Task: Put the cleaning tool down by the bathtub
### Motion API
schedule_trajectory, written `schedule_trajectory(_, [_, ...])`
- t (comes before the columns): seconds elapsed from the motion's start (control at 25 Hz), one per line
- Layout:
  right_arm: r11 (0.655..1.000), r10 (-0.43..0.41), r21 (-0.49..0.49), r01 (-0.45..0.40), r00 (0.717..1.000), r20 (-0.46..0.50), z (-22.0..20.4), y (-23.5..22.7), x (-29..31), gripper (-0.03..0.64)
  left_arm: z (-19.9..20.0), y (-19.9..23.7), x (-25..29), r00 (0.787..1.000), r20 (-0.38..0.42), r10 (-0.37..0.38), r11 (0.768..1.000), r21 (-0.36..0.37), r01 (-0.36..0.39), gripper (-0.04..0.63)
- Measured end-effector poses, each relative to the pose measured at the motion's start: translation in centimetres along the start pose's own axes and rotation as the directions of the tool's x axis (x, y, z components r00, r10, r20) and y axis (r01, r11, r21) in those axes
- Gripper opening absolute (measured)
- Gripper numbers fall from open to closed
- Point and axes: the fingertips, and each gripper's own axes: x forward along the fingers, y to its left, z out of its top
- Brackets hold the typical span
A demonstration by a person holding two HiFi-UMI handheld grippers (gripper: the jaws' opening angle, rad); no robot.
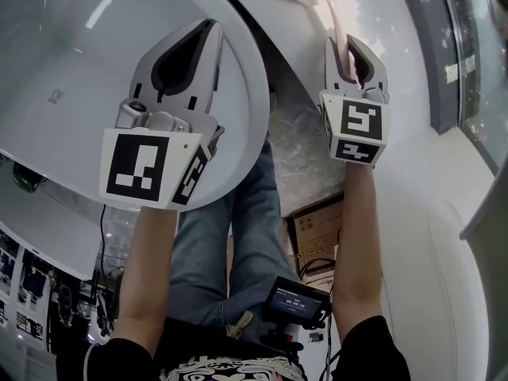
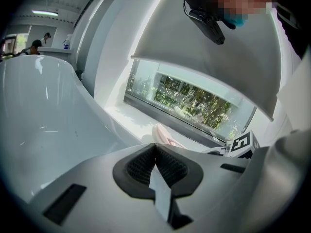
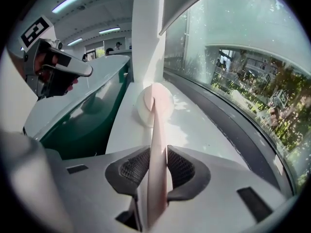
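Bathtub (image 1: pixel 48 70) sits left, left hand-held gripper (image 1: pixel 211 27) above it, jaws together, empty. Right hand-held gripper (image 1: pixel 350 50) clamps the pink cleaning tool (image 3: pixel 155 130), its head seemingly down on the ledge (image 3: pixel 194 115) alongside. Set-down's nearly done I'd say, next just let go.

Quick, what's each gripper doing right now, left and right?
Left gripper: closed, nothing between its jaws.
Right gripper: closed on the cleaning tool, gripping its pink handle.
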Motion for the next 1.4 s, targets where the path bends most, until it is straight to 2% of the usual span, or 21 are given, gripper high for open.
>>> schedule_trajectory(0.28, [1.0, -0.017, -0.009, 0.017, 1.0, 0.008, 0.4, -0.1, -1.4, 0.108, 0.6, -0.4, -0.6, 1.0, 0.009, -0.006, 1.0, 0.014, 0.006, 0.015])
schedule_trajectory(0.64, [0.998, -0.047, 0.048, 0.044, 0.996, 0.073, 0.8, -0.6, -3.9, 0.106, 0.9, -1.0, -1.4, 1.0, 0.026, -0.005, 1.0, 0.026, 0.004, 0.015])
schedule_trajectory(0.84, [0.998, -0.013, 0.056, 0.007, 0.994, 0.104, 1.2, 0.2, -5.3, 0.03, 1.0, -1.4, -2.2, 0.999, 0.032, 0.002, 0.999, 0.046, -0.003, 0.015])
schedule_trajectory(1.08, [0.996, -0.008, 0.087, -0.003, 0.991, 0.132, 1.9, 0.5, -7.9, 0.028, 2.3, -2.5, -3.7, 0.999, 0.05, 0.011, 0.997, 0.076, -0.015, 0.015])
schedule_trajectory(1.28, [0.989, 0.034, 0.135, -0.063, 0.979, 0.202, 4.2, 0.8, -11.0, 0.028, 4.5, -3.6, -5.6, 0.997, 0.077, 0.03, 0.995, 0.097, -0.037, 0.015])
schedule_trajectory(1.4, [0.993, 0.03, 0.104, -0.055, 0.974, 0.223, 6.1, 0.5, -13.1, 0.027, 6.3, -4.4, -7.0, 0.995, 0.098, 0.034, 0.993, 0.11, -0.045, 0.015])
